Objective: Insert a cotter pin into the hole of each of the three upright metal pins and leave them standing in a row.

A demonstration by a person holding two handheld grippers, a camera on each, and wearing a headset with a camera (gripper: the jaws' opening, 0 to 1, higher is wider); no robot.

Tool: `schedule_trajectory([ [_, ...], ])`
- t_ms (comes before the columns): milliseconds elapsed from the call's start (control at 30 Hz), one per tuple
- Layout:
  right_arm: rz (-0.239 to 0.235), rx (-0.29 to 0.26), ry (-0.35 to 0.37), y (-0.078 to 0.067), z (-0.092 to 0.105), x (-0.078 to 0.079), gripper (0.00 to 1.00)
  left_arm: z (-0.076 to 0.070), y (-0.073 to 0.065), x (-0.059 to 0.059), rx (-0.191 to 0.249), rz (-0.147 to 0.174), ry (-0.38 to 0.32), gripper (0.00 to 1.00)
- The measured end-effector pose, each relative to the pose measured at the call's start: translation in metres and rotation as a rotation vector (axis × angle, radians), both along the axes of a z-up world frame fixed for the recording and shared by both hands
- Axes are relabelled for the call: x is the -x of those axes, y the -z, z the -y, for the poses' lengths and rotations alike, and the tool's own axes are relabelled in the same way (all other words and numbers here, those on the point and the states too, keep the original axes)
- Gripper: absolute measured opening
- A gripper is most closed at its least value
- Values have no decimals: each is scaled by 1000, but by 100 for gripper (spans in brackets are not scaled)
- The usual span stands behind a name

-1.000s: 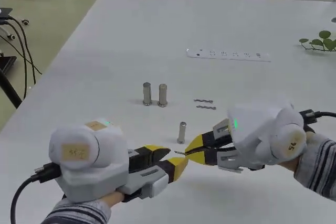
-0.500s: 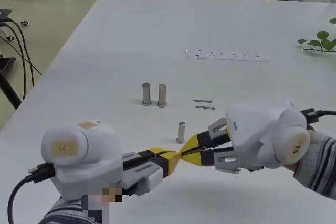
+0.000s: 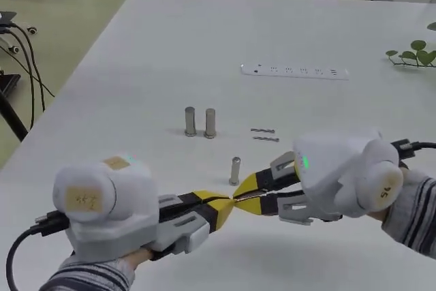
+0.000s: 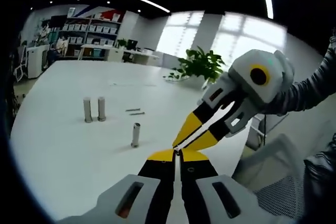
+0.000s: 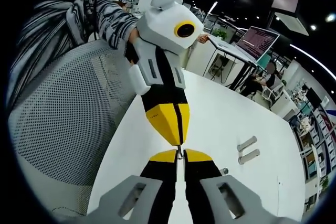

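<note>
Lower centre of the head view: the left gripper (image 3: 227, 203) and right gripper (image 3: 243, 197) meet tip to tip — each pressed together, pinching one small cotter pin (image 4: 177, 152) — just below the lone metal pin (image 3: 235, 170).

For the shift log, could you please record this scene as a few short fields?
metal pins: three upright; a pair side by side, a single pin nearer
loose cotter pins: two lying right of the pair
left gripper: shut
right gripper: shut, tip to tip with the left
held cotter pin: tiny sliver between the meeting tips
power strip: farther back
</note>
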State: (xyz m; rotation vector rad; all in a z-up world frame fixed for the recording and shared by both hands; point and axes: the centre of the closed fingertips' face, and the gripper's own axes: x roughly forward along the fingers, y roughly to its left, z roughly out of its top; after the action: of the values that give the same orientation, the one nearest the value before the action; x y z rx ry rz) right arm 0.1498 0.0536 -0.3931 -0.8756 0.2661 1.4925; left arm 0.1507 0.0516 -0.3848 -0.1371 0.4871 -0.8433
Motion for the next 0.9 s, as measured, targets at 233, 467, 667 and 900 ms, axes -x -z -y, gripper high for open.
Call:
schedule_trajectory([
  [233,-19,35,-4,7,3,2,0,6,-1,6,-60,69,86,0],
  [467,-43,47,-9,8,5,6,0,6,3,9,-112,98,128,0],
  [667,-45,67,-19,10,6,8,0,8,4,10,-149,117,155,0],
  [900,-7,89,-39,12,7,8,0,7,4,7,-160,123,137,0],
])
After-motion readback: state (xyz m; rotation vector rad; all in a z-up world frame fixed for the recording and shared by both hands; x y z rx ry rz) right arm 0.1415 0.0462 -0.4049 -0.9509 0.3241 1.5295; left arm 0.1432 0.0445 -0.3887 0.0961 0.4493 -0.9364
